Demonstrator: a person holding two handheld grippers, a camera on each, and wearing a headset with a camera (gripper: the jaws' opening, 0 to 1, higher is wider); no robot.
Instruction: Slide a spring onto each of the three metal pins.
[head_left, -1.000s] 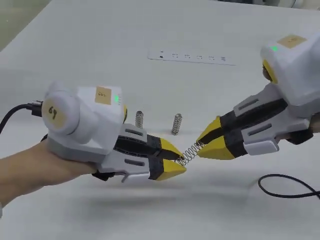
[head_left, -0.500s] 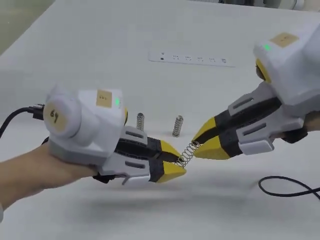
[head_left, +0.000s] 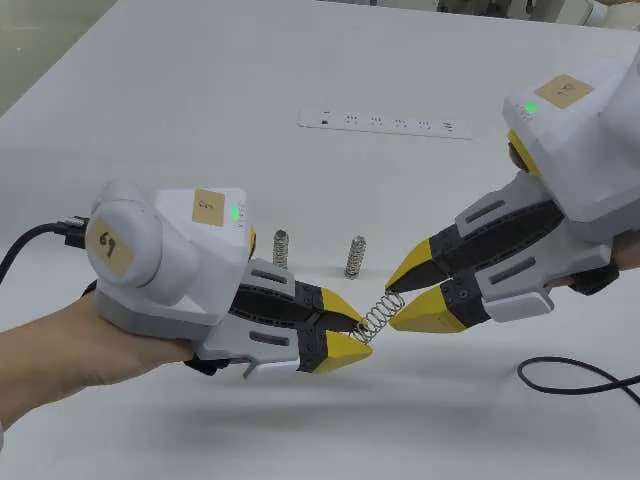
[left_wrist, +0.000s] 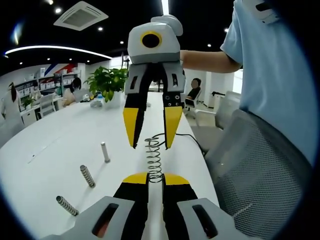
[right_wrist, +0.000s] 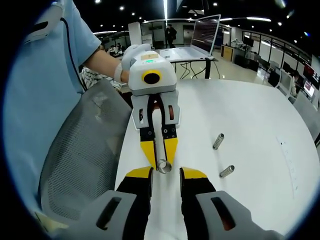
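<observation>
My left claw (head_left: 364, 336) is pressed together on one end of a spring (head_left: 376, 316) and holds it in the air above the white table (head_left: 200, 90). The spring sticks out from the yellow tips toward my right claw (head_left: 391, 308). My right claw is spread. Its two yellow tips stand apart, one on each side of the free end of the spring. I cannot tell if these tips touch the coil. In the right gripper view I look along the spring from its end, so it appears as a small ring between the two claws, and the tips of the left claw are shut just behind it.

In the head view two pins stand upright on the table behind the claws, and each one carries a spring. The first loaded pin (head_left: 281, 248) and the second loaded pin (head_left: 355, 256) are near each other but apart. In the left gripper view a bare pin (left_wrist: 105, 151), smooth and plain, stands in line with them.

Farther back a white power strip (head_left: 385, 122) lies flat. A black cable (head_left: 575, 375) curves on the table below my right claw. A second black cable (head_left: 30, 240) goes into the back of the left claw.
</observation>
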